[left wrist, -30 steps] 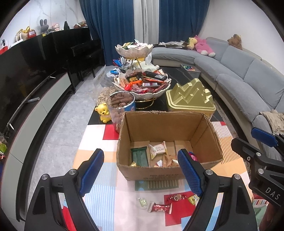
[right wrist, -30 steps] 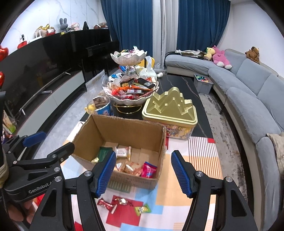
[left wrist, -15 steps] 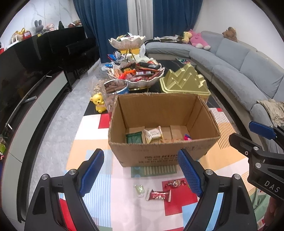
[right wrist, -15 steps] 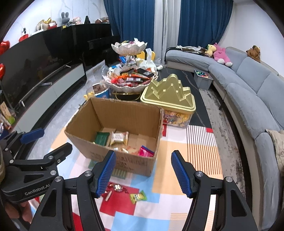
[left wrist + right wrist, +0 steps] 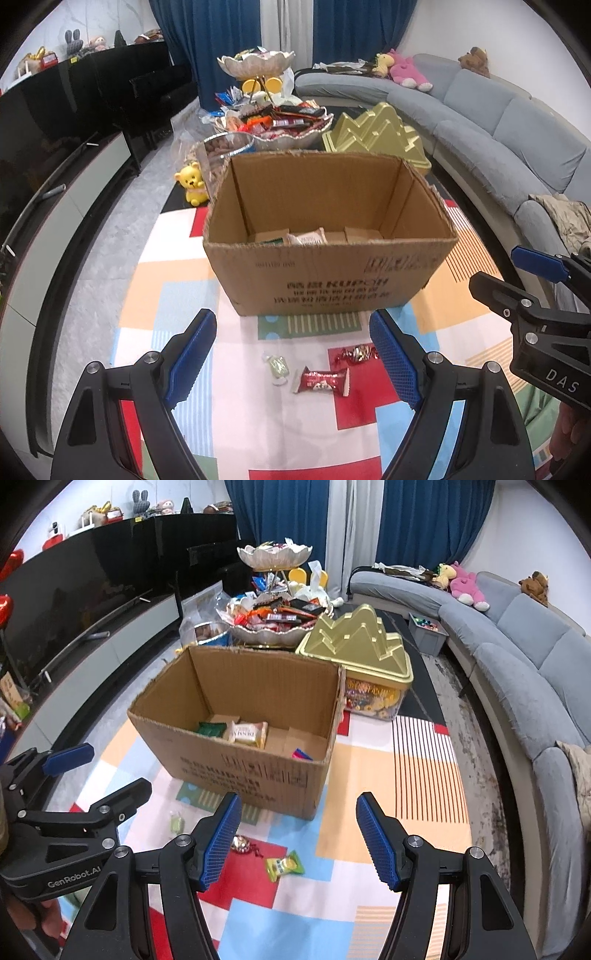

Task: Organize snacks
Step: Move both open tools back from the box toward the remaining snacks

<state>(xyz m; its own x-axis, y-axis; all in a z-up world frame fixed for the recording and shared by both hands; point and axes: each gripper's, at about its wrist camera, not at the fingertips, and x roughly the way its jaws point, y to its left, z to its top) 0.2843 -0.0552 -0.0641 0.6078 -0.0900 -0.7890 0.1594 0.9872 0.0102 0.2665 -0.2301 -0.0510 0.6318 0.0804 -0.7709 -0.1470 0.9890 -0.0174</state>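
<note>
An open cardboard box (image 5: 332,273) (image 5: 236,760) stands on the colourful mat and holds a few wrapped snacks (image 5: 246,734). In front of it loose snacks lie on the mat: a red packet (image 5: 321,381), a red twisted candy (image 5: 356,354) and a pale green candy (image 5: 277,367); a green packet (image 5: 284,866) shows in the right wrist view. My left gripper (image 5: 291,362) is open and empty, low over these snacks. My right gripper (image 5: 297,840) is open and empty above the green packet.
Behind the box are a two-tier bowl stand full of snacks (image 5: 273,125), a gold mountain-shaped tin (image 5: 360,646), a tub of snacks (image 5: 221,147) and a yellow bear figure (image 5: 194,182). A grey sofa (image 5: 498,125) runs along the right, a TV cabinet (image 5: 96,653) along the left.
Both grippers have dropped lower and pulled back from the box. The loose snacks on the mat now lie between the left fingers. Both stay open.
</note>
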